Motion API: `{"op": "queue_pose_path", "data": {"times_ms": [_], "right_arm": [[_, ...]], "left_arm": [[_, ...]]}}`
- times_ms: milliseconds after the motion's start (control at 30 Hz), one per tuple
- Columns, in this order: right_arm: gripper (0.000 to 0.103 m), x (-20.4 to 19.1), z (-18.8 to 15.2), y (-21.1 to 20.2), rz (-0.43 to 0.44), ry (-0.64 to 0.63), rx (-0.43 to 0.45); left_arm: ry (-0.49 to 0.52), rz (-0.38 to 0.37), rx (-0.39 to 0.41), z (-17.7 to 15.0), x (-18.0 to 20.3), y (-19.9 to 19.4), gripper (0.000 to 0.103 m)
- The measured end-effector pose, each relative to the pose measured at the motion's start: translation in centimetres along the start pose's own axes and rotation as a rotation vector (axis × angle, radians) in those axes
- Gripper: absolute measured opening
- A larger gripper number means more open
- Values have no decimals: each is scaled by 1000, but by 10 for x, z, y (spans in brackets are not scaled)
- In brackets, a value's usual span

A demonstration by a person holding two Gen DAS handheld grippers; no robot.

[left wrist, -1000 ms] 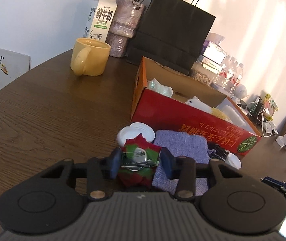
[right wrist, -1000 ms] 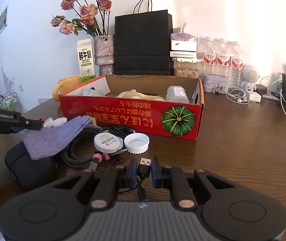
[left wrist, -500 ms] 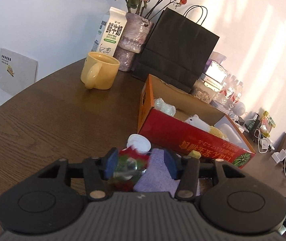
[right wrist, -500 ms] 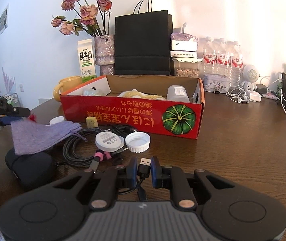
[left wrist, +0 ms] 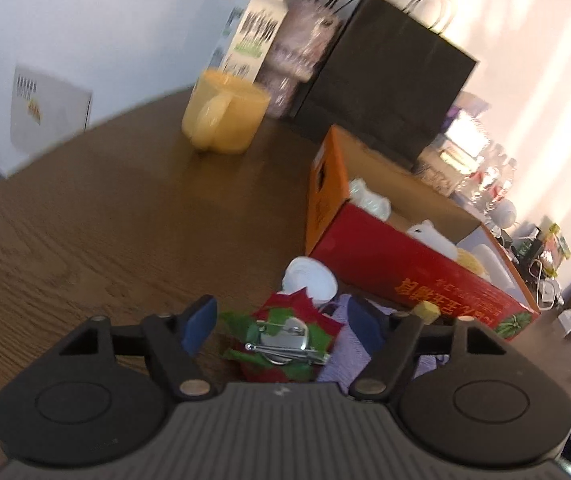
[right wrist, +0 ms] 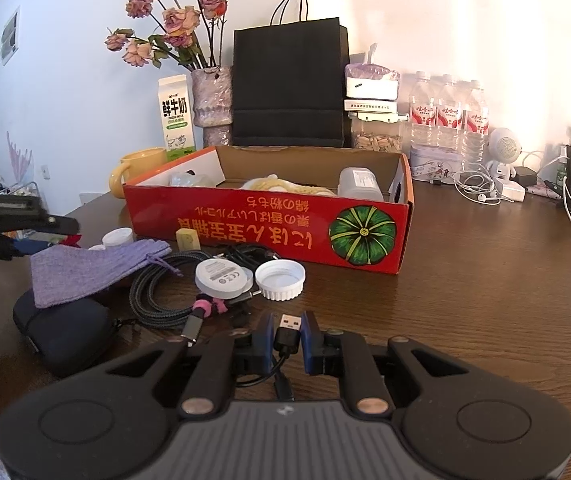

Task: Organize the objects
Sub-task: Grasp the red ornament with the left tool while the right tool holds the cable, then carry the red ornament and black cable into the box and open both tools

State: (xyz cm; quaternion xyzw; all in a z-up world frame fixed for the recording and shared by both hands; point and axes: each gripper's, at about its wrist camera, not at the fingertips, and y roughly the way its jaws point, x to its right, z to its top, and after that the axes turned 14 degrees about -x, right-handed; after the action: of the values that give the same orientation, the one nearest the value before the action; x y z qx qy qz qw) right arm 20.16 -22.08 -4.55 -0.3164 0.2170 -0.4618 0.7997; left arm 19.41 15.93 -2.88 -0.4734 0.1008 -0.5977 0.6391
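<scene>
A red and green fabric flower with a metal clip (left wrist: 281,340) lies on the wooden table, against a purple pouch (left wrist: 349,360). My left gripper (left wrist: 281,320) straddles it, jaws opening, and neither pad touches it. The right wrist view shows this gripper (right wrist: 61,226) at the far left, over the purple pouch (right wrist: 85,268). My right gripper (right wrist: 288,336) is shut on the USB plug (right wrist: 290,326) of a black cable, low over the table. The red cardboard box (right wrist: 269,220) stands open behind, holding several pale items.
A braided cable coil (right wrist: 157,296), a white round puck (right wrist: 221,276), a white lid (right wrist: 281,280), a small yellow block (right wrist: 187,239) and a dark case (right wrist: 65,332) lie before the box. Yellow mug (left wrist: 225,116), milk carton (right wrist: 175,120), vase (right wrist: 211,100), black bag (right wrist: 289,88), bottles (right wrist: 445,116) behind.
My left gripper's jaws have spread apart and let go of the fabric flower, which now lies free between them. That view has tilted and shifted. The right gripper and its plug have not moved.
</scene>
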Motion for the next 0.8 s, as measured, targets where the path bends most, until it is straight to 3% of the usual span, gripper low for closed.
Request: {"op": "queue_pose_path", "data": {"times_ms": [67,200,433,800], "right_arm": [[13,-1,0,0,-1,-2,-2],[13,2,1,0,-3,0,-1],[13,2,4,0,-4,-3,7],[13,-5,31,-3,3,-22,76]], "left_arm": [[-37,-34,-31,2,-6,6,39],[-47,-59,-8,-1,-10,0,37],[-34,-19,101,0,-11,-28,37],[171,-37,213,5,49,-51,37]]}}
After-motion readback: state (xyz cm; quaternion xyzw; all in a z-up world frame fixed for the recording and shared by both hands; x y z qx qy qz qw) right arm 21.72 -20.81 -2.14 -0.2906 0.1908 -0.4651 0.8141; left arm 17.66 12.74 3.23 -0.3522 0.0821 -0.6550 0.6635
